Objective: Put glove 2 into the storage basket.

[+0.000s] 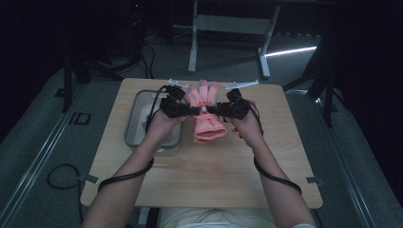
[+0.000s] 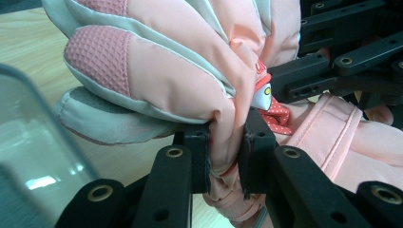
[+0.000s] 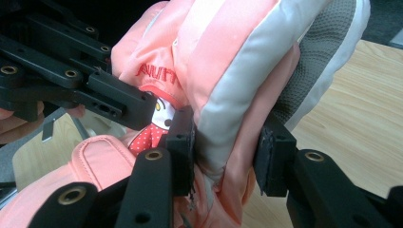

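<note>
One pink padded glove (image 1: 205, 111), grey trim, cartoon patch

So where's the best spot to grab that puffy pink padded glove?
Probably at the narrow wrist of the puffy pink padded glove, between fingers and cuff, coming level from either side. The padding bunches thin there; the left gripper and right gripper already pinch it so.

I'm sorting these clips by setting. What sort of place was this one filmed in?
Probably a lab or recording room rather than a home: a small wooden table stands on grey carpet in a dark room, with a metal equipment stand behind it. A person clamps a pink glove between two handheld grippers.
</note>
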`<state>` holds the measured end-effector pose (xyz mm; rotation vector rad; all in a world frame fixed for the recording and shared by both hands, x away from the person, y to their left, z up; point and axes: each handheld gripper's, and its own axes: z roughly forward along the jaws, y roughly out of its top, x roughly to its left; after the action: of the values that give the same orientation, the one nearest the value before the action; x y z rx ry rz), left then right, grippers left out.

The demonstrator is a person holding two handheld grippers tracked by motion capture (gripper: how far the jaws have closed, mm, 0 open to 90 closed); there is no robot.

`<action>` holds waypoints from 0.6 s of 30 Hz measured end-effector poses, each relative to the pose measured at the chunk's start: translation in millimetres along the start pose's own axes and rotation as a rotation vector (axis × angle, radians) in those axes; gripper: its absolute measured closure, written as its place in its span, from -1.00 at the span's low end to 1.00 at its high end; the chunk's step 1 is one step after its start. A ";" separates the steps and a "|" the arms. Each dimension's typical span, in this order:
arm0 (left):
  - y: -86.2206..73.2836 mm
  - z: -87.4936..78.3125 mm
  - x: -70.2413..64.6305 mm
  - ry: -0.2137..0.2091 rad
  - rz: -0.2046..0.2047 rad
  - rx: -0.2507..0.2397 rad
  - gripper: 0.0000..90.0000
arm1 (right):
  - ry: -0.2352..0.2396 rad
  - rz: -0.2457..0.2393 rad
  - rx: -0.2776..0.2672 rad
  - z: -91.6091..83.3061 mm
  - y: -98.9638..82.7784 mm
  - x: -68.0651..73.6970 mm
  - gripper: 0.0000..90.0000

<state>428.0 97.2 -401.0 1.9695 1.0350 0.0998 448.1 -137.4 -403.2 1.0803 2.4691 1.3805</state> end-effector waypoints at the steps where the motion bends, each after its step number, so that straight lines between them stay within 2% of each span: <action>1: 0.0 0.0 0.0 0.000 0.000 0.000 0.70 | 0.003 -0.003 0.001 2.7 2.1 1.9 0.42; 2: -2.3 -7.8 6.3 0.009 -0.009 -0.004 0.70 | 0.009 -0.009 0.004 7.9 6.2 5.8 0.42; 13: -13.4 -40.1 29.6 0.077 -0.033 -0.019 0.70 | 0.051 -0.044 0.017 40.0 28.2 27.5 0.42; 17: -17.6 -48.4 36.6 0.090 -0.048 -0.025 0.70 | 0.062 -0.057 0.026 50.1 33.9 33.7 0.42; 18: -20.9 -54.0 41.2 0.101 -0.063 -0.031 0.70 | 0.070 -0.065 0.034 56.8 38.2 38.2 0.42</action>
<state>418.4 167.5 -396.0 1.9181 1.1527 0.1810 463.7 -60.7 -397.3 0.9647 2.5612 1.3866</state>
